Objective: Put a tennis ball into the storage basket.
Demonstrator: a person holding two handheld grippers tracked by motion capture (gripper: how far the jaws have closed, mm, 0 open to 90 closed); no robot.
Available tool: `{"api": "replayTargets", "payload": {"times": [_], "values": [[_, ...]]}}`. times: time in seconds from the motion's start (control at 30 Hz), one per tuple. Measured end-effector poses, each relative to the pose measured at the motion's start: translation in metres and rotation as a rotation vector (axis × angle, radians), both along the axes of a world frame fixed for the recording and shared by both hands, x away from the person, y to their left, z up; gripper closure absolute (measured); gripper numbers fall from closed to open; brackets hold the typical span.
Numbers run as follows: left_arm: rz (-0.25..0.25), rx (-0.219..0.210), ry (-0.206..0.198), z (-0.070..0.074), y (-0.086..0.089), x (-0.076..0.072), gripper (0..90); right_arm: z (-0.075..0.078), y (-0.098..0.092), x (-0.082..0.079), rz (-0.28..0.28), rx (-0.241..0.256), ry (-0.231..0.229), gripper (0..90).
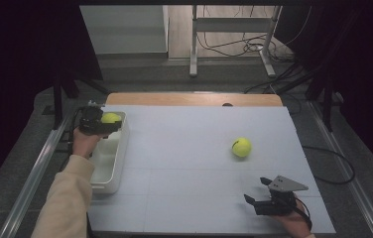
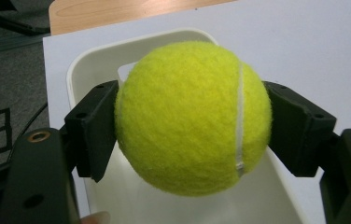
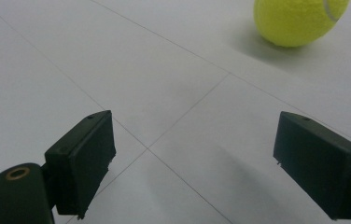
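two tennis balls in play. your left gripper (image 1: pixel 106 124) is clamped on one fuzzy yellow tennis ball (image 2: pixel 192 116), white seam running upright, held over the far end of the white plastic bin (image 1: pixel 109 168) at the table's left edge. your right gripper (image 1: pixel 260 191) sits wide open and empty; second tennis ball (image 1: pixel 241 147) lies beyond it on bare white table (image 1: pixel 184 163).

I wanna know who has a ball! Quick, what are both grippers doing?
Left gripper: closed on a fuzzy yellow tennis ball, above the white plastic bin.
Right gripper: open, holding nothing.
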State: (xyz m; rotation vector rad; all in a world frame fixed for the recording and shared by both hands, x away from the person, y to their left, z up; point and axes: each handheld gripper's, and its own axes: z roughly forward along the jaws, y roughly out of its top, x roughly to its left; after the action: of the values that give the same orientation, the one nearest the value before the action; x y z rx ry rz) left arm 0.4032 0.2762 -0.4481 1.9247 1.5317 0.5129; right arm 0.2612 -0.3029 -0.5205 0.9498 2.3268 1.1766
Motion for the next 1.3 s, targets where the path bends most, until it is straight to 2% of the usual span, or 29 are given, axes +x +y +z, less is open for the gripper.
{"api": "replayTargets", "payload": {"times": [0.27,0.33,0.4,0.6,0.73,0.83,1.13,1.3], "values": [[-0.001,0.0,-0.003,0.0,0.0,0.0,24.0,0.0,0.0,0.0,0.002,0.001,0.003,13.0],[-0.002,-0.008,-0.011,0.001,0.0,-0.001,16.0,0.0,0.0,0.0,0.005,0.006,0.002,13.0],[0.001,-0.02,-0.05,0.007,-0.001,-0.004,13.5,0.0,0.0,0.0,0.005,0.005,0.001,13.0],[-0.042,-0.059,-0.095,0.015,-0.005,-0.014,12.1,0.0,0.0,0.0,0.007,0.012,-0.001,13.1],[-0.082,-0.062,-0.103,0.017,-0.01,-0.017,12.6,0.001,0.0,0.001,0.009,0.011,0.001,13.0],[-0.1,-0.08,-0.12,0.02,-0.014,-0.02,12.6,0.0,0.002,0.003,0.011,0.014,0.001,13.0],[-0.156,-0.094,-0.169,0.029,-0.031,-0.036,12.9,-0.001,0.004,0.012,-0.002,0.028,0.016,13.2],[-0.186,-0.134,-0.185,0.029,-0.041,-0.046,13.0,-0.001,0.005,0.016,-0.009,0.034,0.029,13.7]]}}
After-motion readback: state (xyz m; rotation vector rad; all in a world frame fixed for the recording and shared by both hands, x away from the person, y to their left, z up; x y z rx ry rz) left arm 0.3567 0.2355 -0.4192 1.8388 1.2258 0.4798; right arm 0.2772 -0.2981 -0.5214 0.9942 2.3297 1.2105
